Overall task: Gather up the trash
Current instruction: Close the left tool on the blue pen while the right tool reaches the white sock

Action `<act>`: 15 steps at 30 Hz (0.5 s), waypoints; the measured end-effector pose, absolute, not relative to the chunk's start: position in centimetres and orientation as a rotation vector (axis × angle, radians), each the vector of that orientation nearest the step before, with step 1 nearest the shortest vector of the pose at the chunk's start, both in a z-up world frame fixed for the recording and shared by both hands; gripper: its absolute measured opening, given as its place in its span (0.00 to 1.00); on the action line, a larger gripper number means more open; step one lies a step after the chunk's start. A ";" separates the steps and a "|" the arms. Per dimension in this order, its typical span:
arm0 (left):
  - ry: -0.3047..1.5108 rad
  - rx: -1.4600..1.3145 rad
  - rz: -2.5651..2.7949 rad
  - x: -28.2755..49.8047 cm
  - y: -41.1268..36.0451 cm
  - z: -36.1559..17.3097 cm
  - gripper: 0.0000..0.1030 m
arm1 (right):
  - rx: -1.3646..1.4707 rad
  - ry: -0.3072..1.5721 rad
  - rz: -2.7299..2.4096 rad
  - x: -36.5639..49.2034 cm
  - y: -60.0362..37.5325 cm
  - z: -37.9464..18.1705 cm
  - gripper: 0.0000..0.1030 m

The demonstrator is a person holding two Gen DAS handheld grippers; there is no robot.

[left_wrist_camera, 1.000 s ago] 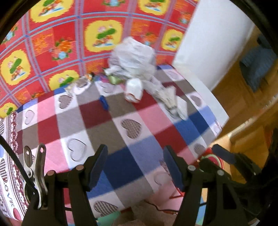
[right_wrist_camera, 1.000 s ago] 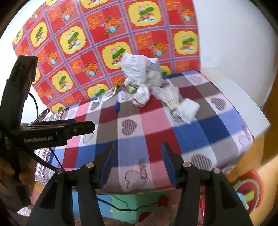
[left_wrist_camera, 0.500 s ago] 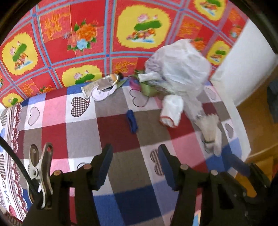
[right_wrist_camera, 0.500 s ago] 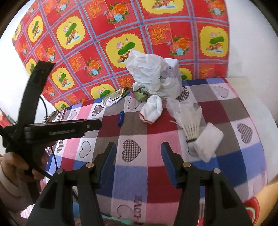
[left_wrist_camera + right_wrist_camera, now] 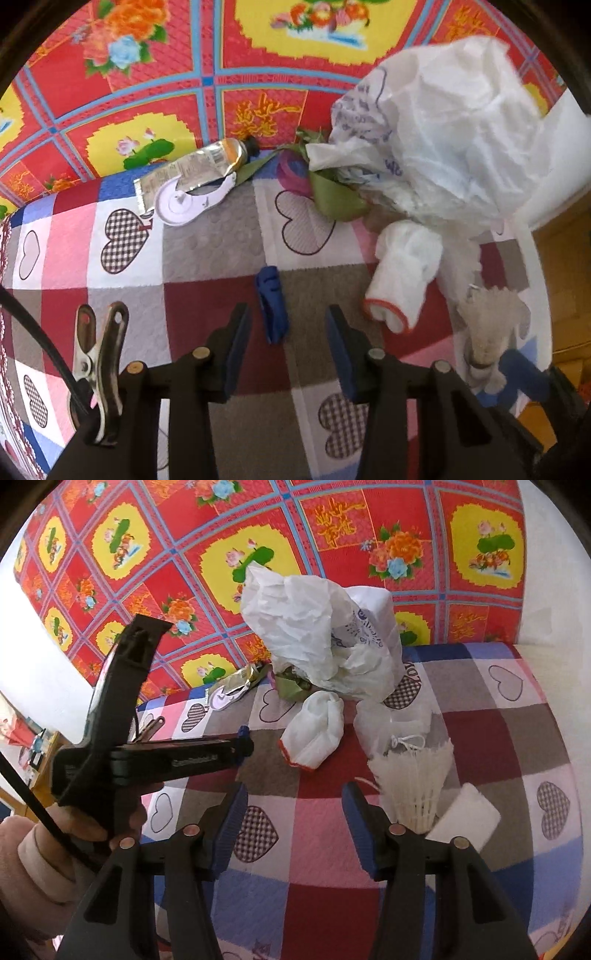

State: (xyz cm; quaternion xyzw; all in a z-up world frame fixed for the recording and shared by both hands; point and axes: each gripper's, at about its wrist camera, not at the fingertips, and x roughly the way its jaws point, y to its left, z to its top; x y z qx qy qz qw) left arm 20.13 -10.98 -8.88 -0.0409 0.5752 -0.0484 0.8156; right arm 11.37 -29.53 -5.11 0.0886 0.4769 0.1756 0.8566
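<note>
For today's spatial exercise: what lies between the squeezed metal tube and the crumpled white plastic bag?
Green leaves and something purple lie between the tube and the bag, clearest in the left wrist view.

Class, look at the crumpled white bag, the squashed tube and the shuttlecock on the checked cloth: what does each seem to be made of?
White bag: thin plastic film, probably; translucent, sharply creased, printed.
Squashed tube: likely soft metal or foil laminate; silvery shine, holds its flattened shape.
Shuttlecock: white feathers or feather-like plastic; separate ribbed vanes fan out.
</note>
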 end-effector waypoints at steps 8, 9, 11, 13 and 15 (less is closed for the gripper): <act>1.249 -0.115 -0.082 20.6 -11.0 -10.2 0.35 | 0.196 1.026 0.398 13.0 -29.9 -6.1 0.53; 1.247 -0.109 -0.073 20.7 -11.0 -10.2 0.30 | 0.197 1.028 0.401 13.1 -29.9 -6.2 0.53; 1.239 -0.085 -0.057 20.6 -11.0 -10.2 0.23 | 0.201 1.032 0.407 13.5 -29.8 -6.4 0.53; 1.236 -0.085 -0.056 20.6 -10.9 -10.3 0.17 | 0.207 1.038 0.414 13.8 -29.6 -6.6 0.53; 1.236 -0.103 -0.060 20.8 -10.3 -10.4 0.15 | 0.210 1.041 0.424 14.2 -29.3 -6.7 0.53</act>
